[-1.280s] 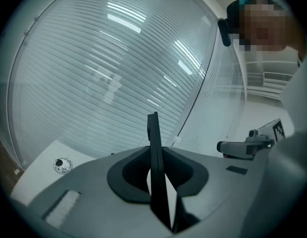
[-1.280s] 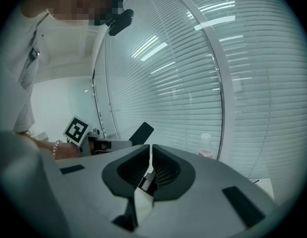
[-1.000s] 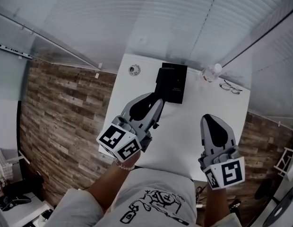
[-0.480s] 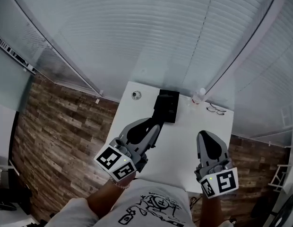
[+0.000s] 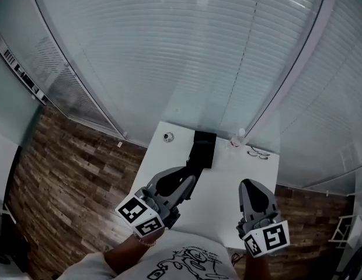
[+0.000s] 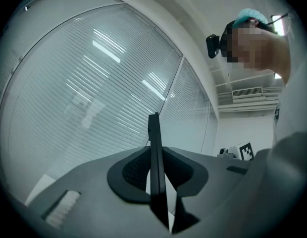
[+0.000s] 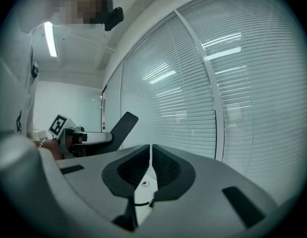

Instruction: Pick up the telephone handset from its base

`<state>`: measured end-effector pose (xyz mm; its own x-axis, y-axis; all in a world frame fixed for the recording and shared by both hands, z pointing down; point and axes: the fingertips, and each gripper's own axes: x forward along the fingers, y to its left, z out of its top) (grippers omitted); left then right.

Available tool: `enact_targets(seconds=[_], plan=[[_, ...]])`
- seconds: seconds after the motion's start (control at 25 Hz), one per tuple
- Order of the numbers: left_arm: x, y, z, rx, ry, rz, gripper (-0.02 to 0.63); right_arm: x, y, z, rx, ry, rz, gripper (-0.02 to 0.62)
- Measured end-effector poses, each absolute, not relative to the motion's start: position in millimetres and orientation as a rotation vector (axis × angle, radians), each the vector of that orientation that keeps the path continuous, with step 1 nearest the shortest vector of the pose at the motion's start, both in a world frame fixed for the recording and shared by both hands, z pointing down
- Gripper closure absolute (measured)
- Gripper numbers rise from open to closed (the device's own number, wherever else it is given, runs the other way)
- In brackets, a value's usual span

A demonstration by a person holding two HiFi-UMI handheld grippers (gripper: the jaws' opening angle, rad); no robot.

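Slatted blinds (image 5: 187, 57) fill the far wall, with wood-plank floor (image 5: 70, 191) to the left. The white table (image 5: 228, 179) sits in the middle. The left gripper (image 5: 184, 182) is clamped on the telephone handset (image 6: 154, 152), a thin black edge pinched between its jaws and held up in the air on the near-left side of the base (image 5: 205, 146). The base itself is at the table's far edge. On the right, the right gripper (image 7: 150, 157) has its jaws all but together with nothing between them. A small bottle (image 5: 238, 137) and glasses (image 5: 258, 153) lie at the far right corner.
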<state>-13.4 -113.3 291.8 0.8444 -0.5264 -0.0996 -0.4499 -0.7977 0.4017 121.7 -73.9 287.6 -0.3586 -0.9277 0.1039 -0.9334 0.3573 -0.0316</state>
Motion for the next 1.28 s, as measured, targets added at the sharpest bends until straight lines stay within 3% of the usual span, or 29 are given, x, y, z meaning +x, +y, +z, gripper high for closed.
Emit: enact_targets(seconds=[1.28], plan=[[-17,-83,267,2.693,-0.719,-0.367,0.537,126,-29,261,1.79,-2.518,0.069,0.58]])
